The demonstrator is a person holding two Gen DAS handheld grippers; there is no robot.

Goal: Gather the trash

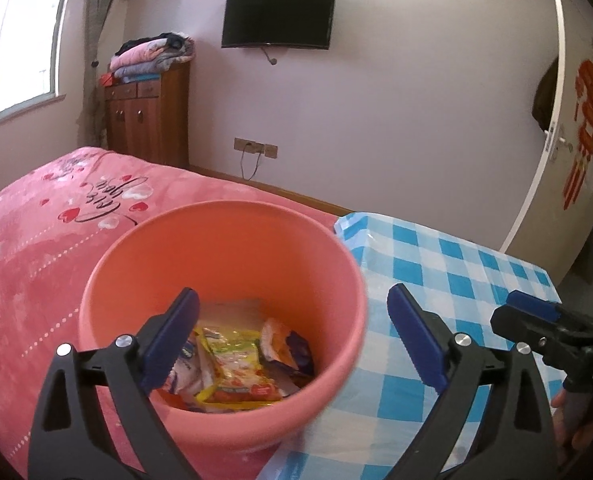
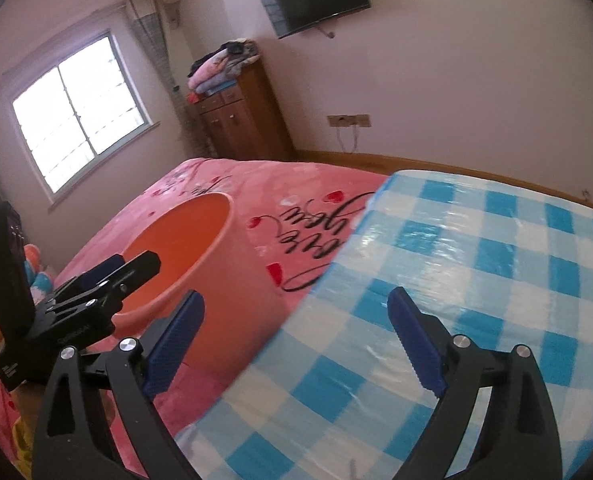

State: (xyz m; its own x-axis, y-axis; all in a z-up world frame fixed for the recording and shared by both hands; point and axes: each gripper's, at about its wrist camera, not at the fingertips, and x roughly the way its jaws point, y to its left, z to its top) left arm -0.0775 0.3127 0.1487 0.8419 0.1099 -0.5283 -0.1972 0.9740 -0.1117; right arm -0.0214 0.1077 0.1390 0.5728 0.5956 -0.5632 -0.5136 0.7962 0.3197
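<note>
A salmon-pink bucket [image 1: 224,264] stands on the pink bed beside the checked table. Several snack wrappers [image 1: 240,372] lie at its bottom, yellow, white and purple ones among them. My left gripper [image 1: 292,312] hangs over the bucket's near rim, open, with nothing between its blue pads. The right gripper [image 2: 296,320] is open too and empty, over the edge of the blue-and-white checked tablecloth [image 2: 476,280]. The bucket [image 2: 184,252] shows to its left. The right gripper [image 1: 536,316] also appears at the right edge of the left wrist view, the left gripper [image 2: 108,280] at the left of the right wrist view.
A pink bedspread [image 1: 36,248] with hearts and writing covers the bed. A wooden cabinet [image 1: 148,116] with folded blankets stands by the window [image 1: 20,48]. A television [image 1: 276,16] hangs on the wall, and a white door [image 1: 568,120] is at the right.
</note>
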